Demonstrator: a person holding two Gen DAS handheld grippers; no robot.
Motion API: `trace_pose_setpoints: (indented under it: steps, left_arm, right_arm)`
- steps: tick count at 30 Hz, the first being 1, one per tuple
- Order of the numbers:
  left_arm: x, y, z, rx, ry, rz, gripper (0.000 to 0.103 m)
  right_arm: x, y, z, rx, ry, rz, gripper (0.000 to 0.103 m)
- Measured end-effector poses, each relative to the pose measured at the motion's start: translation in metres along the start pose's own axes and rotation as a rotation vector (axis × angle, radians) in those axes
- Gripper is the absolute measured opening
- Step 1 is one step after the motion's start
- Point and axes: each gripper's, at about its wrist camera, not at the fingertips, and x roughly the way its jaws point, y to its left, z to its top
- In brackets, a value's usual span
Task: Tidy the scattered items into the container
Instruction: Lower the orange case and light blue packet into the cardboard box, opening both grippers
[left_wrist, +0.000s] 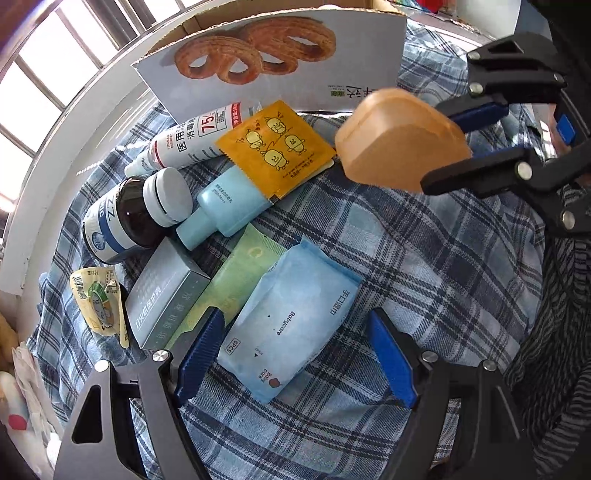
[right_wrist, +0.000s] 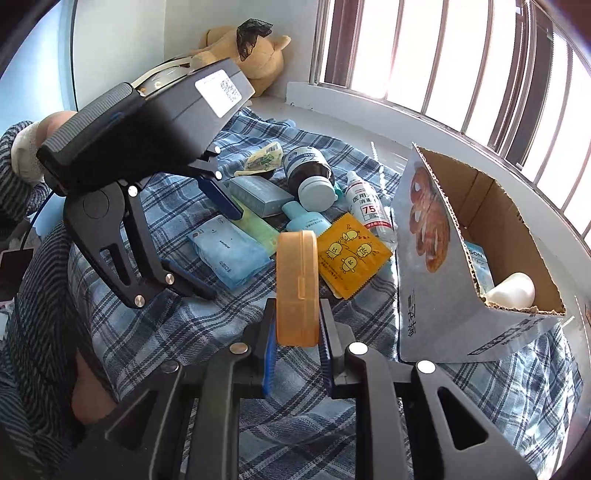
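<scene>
Right hand-held gripper (left_wrist: 448, 147) clamps orange case (left_wrist: 400, 142) above plaid cloth (left_wrist: 424, 266).

— What's under it all?
— A blue plaid cloth (left_wrist: 424, 266).
— And lying on it?
— Between the left fingers (left_wrist: 199, 354), a blue wipes pack (left_wrist: 291, 325). Beyond their tips: grey box (left_wrist: 166, 295), brown bottle (left_wrist: 125, 221), yellow duck sachet (left_wrist: 277, 147), and the cardboard box (right_wrist: 436, 258).

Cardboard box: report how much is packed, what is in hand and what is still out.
Done: the cardboard box already holds a white bottle and a blue pack. In hand: the right gripper is clamped on the orange case; the left gripper is open above the wipes pack. Left: brown bottle, spray bottle, yellow sachet.
</scene>
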Motion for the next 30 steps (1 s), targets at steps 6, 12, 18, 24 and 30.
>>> trace_pose_setpoints:
  steps: [6,12,18,24,30]
  left_arm:
    - [-0.013,0.008,-0.005,-0.062,0.004,-0.048,0.044]
    - [-0.027,-0.009,-0.013,-0.022,-0.005,-0.005,0.043]
    - [-0.057,-0.011,-0.001,-0.022,-0.068,0.029,0.043]
    - [-0.084,-0.009,0.031,-0.024,-0.184,0.13,0.043]
    - [-0.106,-0.004,0.075,-0.043,-0.291,0.188,0.043]
  right_arm:
    - [0.003,-0.008,-0.002,0.054,-0.006,-0.015,0.018]
    - [-0.007,-0.009,-0.001,0.058,-0.038,-0.037,0.018]
    - [-0.023,-0.012,0.01,0.064,-0.104,-0.061,0.018]
    - [-0.041,-0.032,0.026,0.114,-0.168,-0.197,0.018]
    - [-0.055,-0.062,0.036,0.159,-0.161,-0.287,0.018]
